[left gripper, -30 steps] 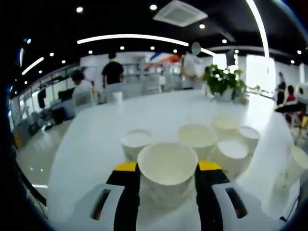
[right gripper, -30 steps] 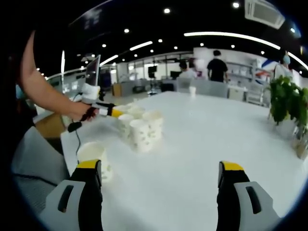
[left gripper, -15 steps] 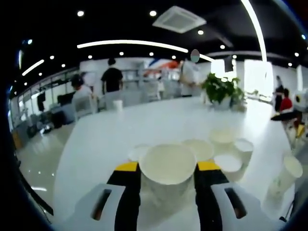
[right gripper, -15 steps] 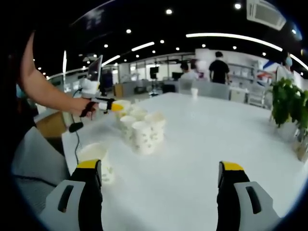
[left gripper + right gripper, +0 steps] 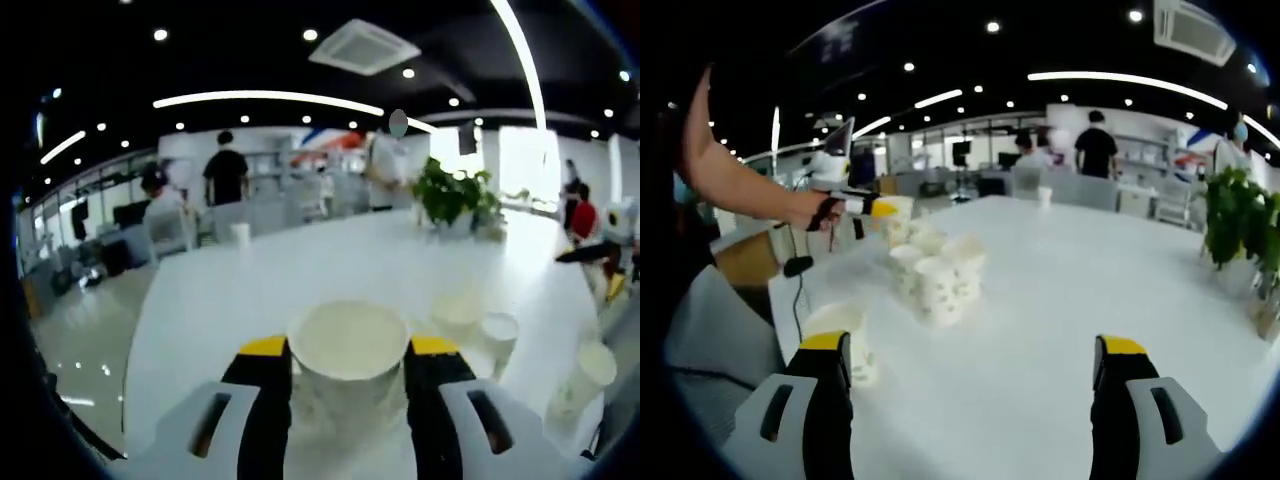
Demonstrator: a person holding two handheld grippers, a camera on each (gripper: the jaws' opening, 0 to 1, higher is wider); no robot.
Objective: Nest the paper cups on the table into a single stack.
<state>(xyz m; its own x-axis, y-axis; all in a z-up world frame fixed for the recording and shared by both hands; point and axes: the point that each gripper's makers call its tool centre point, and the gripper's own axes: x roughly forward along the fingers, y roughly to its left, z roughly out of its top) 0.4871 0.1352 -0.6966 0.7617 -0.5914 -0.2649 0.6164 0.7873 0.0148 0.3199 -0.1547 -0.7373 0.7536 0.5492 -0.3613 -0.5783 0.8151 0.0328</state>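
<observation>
Left gripper view showed the left gripper (image 5: pixel 348 365) clenched on a white paper cup (image 5: pixel 347 350), held above the glossy white table (image 5: pixel 300 270). Right gripper view showed the right gripper (image 5: pixel 975 375) with jaws spread and empty, a lone white cup (image 5: pixel 845 335) beside its left jaw and a cluster of white patterned cups (image 5: pixel 935 280) beyond. Too hard a squeeze could have crumpled the thin wall; lowered off-centre, the cup might have toppled the cluster.
</observation>
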